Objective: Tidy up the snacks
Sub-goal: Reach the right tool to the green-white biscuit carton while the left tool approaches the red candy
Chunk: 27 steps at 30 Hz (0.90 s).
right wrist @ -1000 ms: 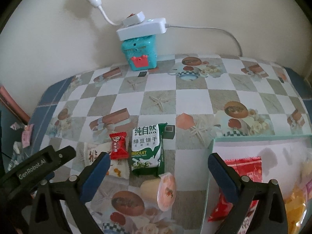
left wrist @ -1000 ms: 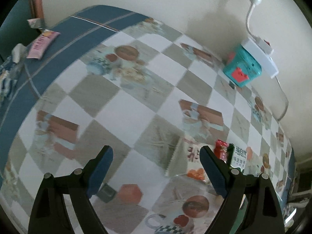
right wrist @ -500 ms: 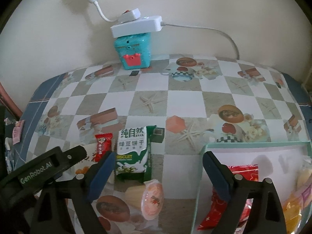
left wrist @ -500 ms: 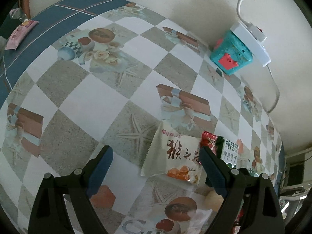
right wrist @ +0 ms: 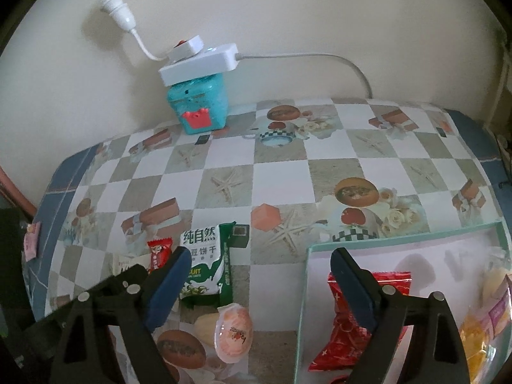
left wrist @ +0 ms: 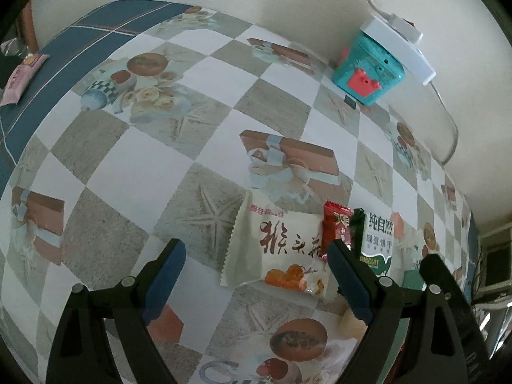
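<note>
My left gripper [left wrist: 256, 278] is open and empty, low over the table, with the white snack packet [left wrist: 278, 252] lying between its fingers just ahead. A small red candy [left wrist: 336, 224] and a green-and-white biscuit pack [left wrist: 376, 240] lie right of it. In the right wrist view my right gripper [right wrist: 259, 284] is open and empty, hovering between the biscuit pack [right wrist: 204, 262] and the green-rimmed white tray [right wrist: 400, 240]. A jelly cup [right wrist: 235, 332] lies near its left finger. The tray holds a red packet [right wrist: 396, 284] and yellow and pink packets [right wrist: 486, 320]. The red candy [right wrist: 158, 252] shows too.
A teal toy box [right wrist: 200, 108] with a white power strip [right wrist: 198, 60] on top stands against the back wall; its cable runs right. A pink packet [left wrist: 19, 80] lies beyond the table's left edge. The left gripper's body [right wrist: 96, 304] shows left of my right gripper.
The left gripper has swung right and come closer to the white packet, which now sits between its fingers. The right gripper has drifted slightly left; both stayed open.
</note>
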{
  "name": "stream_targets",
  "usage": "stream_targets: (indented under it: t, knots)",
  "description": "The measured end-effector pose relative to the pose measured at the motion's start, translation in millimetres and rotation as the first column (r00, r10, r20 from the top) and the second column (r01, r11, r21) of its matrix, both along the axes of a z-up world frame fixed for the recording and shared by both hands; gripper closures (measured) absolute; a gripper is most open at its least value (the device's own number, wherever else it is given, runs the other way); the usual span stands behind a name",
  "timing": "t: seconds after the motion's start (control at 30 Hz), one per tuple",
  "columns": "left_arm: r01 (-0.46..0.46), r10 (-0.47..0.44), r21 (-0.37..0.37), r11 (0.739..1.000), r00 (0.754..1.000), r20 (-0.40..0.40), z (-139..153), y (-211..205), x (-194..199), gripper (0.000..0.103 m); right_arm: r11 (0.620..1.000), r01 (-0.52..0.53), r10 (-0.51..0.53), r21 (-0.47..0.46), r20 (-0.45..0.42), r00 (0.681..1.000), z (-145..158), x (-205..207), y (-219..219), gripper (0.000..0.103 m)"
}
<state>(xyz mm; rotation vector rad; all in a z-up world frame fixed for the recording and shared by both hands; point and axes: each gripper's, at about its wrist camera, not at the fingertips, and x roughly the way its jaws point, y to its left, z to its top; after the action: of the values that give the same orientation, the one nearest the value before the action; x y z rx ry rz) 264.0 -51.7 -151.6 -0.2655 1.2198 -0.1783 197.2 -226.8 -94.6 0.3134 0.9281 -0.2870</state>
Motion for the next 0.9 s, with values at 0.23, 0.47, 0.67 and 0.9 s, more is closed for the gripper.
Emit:
stream_targets:
  t: [0.23,0.47,0.67,0.9]
  knots:
    - [0.059,-0.061,0.096,0.994,0.998,0.023,-2,-17,-4,0.012,1.0,0.008,-0.008,0.015,-0.009,1.0,-3,0,-2,0.012]
    - [0.061,-0.067,0.158,0.986,0.997,0.033,-3,-17,-6,0.012,1.0,0.003,-0.003,0.021,-0.013,1.0,-7,0,-1,0.012]
    - [0.038,-0.039,0.16,0.986,0.999,0.007,-2,11,-2,0.012,1.0,-0.03,0.03,0.007,-0.01,1.0,-8,2,9,0.015]
    - [-0.017,0.019,0.179,0.984,1.0,-0.014,-1,57,-2,0.012,0.994,-0.101,0.102,-0.037,0.003,0.995,-5,9,34,0.022]
